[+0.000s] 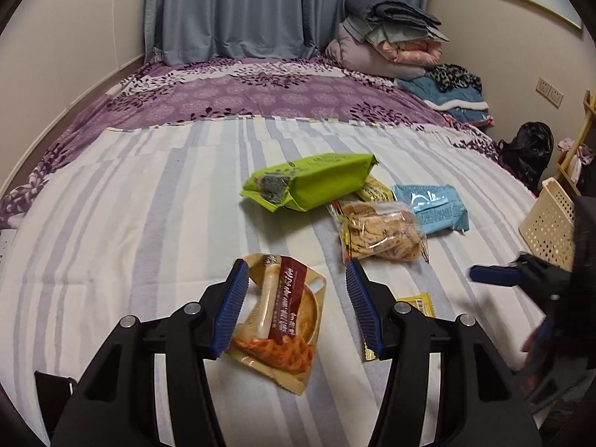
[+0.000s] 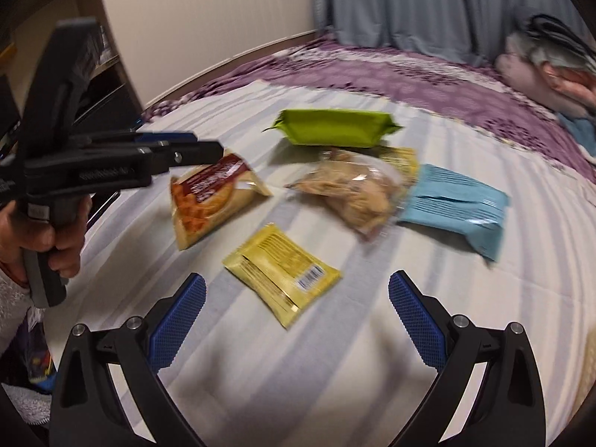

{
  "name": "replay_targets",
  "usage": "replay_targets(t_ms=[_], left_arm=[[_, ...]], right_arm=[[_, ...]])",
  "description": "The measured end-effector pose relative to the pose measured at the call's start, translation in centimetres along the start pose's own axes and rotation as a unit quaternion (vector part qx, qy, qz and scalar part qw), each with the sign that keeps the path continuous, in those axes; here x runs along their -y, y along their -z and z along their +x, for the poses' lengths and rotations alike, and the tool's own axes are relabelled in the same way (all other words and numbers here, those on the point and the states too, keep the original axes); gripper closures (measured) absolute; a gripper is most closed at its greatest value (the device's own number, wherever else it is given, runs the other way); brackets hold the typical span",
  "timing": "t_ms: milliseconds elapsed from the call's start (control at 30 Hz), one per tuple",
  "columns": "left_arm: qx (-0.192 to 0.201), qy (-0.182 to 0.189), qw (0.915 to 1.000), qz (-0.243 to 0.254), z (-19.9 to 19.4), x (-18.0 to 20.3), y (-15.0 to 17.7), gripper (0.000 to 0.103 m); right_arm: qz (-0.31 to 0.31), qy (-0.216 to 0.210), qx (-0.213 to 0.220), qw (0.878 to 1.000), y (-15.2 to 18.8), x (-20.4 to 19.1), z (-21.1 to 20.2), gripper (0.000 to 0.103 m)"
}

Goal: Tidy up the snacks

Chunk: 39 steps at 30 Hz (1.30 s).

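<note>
My left tool (image 1: 296, 298) stands with jaws narrow around the noodle packet (image 1: 283, 320) on the bed (image 1: 149, 223), but I cannot tell if they bite, so it may slip free, while my right tool (image 2: 296, 309), jaws apart, hovers just behind the yellow sachet (image 2: 283, 272).

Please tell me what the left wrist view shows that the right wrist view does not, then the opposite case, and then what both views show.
Only the left wrist view: a cream basket at the bed's right edge, a black bag beyond it, and wall sockets. Only the right wrist view: a hand holding the left gripper, and dark shelves beside the bed. Both: the striped sheet, green pack, clear biscuit bag, blue pack, brown pack and yellow packet.
</note>
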<state>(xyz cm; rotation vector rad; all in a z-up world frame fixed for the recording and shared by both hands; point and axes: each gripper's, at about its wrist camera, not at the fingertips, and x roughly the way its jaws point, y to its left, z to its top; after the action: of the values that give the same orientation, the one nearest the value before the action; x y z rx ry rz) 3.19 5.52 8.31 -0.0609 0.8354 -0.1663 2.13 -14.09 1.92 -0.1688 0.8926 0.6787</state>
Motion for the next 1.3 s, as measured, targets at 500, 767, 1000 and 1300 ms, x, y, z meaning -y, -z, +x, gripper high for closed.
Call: replay_targets(t_ms=[500,767,1000,1300], left_arm=[[-0.014,-0.023,0.9992,-0.028,0.1,-2.4,1.1,0.034],[-0.022,-0.029,0.9986,-0.038,0.7,-3.1,1.3,0.033],[-0.028,-0.03,0.9987,-0.032,0.8,-2.8,1.7,0.033],[-0.039,-0.025,0.9989,-0.006,1.8,-1.1,2.4,0.018]], right_arm=[[-0.073,-0.052,-0.062,0.994,-1.2,-0.9,4.4,0.026],[-0.102,-0.048,-0.068,0.991,1.0,-3.2,2.6,0.027],[-0.072,0.014,-0.061,0.995,-0.7,-2.4,3.8,0.038],[-0.027,0.039,-0.054,0.997,-0.1,-1.3,2.8,0.056]])
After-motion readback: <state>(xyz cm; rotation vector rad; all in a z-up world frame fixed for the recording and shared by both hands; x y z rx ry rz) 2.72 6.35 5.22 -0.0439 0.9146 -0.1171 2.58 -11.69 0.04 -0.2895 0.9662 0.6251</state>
